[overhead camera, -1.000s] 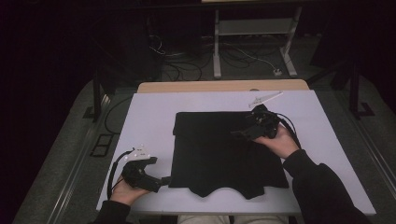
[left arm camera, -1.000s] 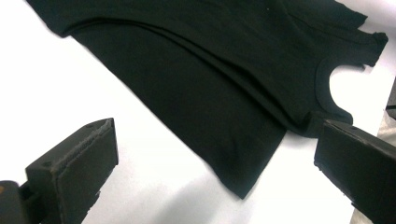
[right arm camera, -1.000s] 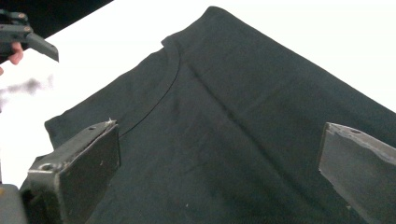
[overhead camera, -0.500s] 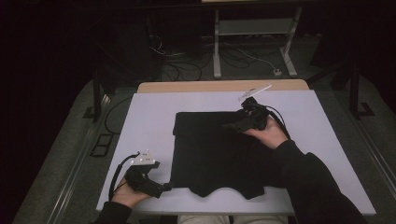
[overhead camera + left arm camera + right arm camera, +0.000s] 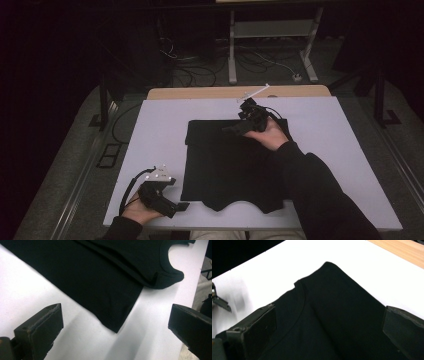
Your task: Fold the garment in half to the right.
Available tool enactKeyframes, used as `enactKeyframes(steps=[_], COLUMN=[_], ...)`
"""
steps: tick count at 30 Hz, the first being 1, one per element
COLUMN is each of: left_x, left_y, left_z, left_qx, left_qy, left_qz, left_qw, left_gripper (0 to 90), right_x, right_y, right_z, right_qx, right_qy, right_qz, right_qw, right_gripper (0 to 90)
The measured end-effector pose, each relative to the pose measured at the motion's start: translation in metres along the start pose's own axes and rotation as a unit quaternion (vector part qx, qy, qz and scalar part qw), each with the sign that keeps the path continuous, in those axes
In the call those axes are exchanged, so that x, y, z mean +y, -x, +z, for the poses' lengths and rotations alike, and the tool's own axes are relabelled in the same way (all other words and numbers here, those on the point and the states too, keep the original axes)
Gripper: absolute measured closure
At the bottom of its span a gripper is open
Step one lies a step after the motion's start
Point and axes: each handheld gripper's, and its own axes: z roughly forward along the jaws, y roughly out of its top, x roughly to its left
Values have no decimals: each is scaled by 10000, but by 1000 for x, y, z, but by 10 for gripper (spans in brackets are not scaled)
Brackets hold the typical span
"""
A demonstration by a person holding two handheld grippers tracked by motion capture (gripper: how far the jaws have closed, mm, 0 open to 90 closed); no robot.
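Note:
A black T-shirt [image 5: 225, 165] lies folded flat on the white table [image 5: 160, 130]. My right gripper [image 5: 233, 130] hovers at the shirt's far edge, jaws open; its own view has the jaws spread wide above a folded layer and a curved seam of the T-shirt [image 5: 332, 322]. My left gripper [image 5: 179, 205] rests on the table near the front edge, just left of the shirt's near left corner. In the left gripper view the left gripper [image 5: 115, 312] is wide open, and the T-shirt's [image 5: 100, 282] pointed corner lies between the jaws. The neckline curves at the upper right.
A wooden strip [image 5: 210, 92] runs along the table's far edge. Behind it the dark floor holds cables [image 5: 250, 60] and a white stand [image 5: 232, 45]. Bare white table lies left and right of the shirt. The person's right sleeve [image 5: 320, 200] crosses the near right part.
My right gripper has moved left along the shirt's far edge. The left gripper has shifted slightly nearer the front edge and towards the shirt's corner.

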Motion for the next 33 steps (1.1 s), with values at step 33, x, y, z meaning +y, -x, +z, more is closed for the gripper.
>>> enactKeyframes(steps=[33], left_x=[0], left_y=[1], left_z=[13], left_qx=[-213], left_qy=[-189], left_qz=[421], left_qw=[9987], left_gripper=[43], right_x=[42], right_y=[-2], right_z=[93], right_qx=[-21], right_qy=[-73], right_qz=[-37], right_qw=[10000], right_gripper=[0])
